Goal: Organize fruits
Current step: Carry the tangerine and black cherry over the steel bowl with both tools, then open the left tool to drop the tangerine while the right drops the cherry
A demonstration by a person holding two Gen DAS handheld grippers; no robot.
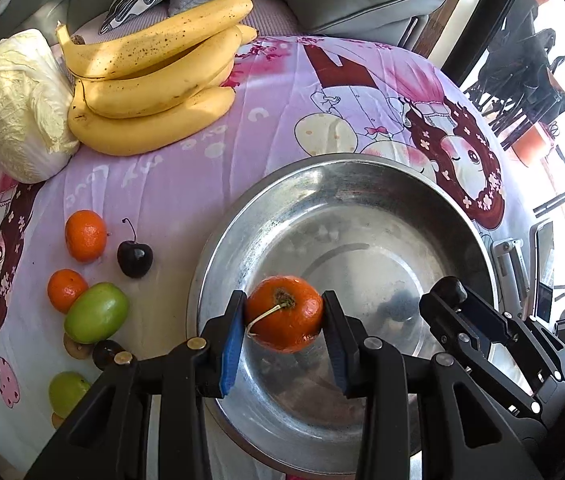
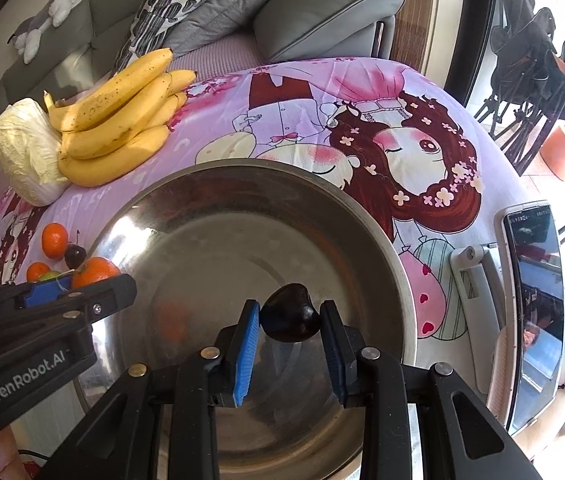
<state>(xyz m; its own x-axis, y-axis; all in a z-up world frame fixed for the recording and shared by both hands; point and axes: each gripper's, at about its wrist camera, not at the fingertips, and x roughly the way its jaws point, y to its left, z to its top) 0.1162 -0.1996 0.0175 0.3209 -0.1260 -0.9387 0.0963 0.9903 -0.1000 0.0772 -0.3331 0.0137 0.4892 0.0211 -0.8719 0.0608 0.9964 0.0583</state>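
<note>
Holding fruit in both grippers over the steel bowl (image 1: 242,220). Left gripper (image 1: 284,316) is clamped on a tangerine (image 1: 286,312), blue pads pressing its two sides, stem end facing the camera with a thin pale stalk curling out; it hangs above the near-left part of the bowl's inside. Right gripper (image 2: 289,320) is clamped on a dark cherry (image 2: 290,317), pads touching both flanks, held above the bowl (image 2: 142,216) interior near its centre. From the right wrist view the left gripper shows at the left edge with the tangerine (image 2: 96,270) at its tip, over the bowl's left rim. Bowl interior looks bare metal, only reflections and shadow under the held fruit. On the purple cartoon-print cloth (image 1: 186,176), left of the bowl: two loose tangerines (image 1: 85,235), a dark cherry with stem (image 1: 135,258) just beside the upper one, a green oval fruit (image 1: 96,312) touching the lower tangerine, a second green fruit (image 1: 67,394) nearer the camera, and a dark round fruit partly hidden behind the left gripper's frame. Farther back: a banana bunch (image 1: 150,80) lying against a pale cabbage (image 1: 14,104). A phone on a white stand (image 2: 532,304) sits right of the bowl. Grey sofa cushions (image 2: 322,8) behind the table.
</note>
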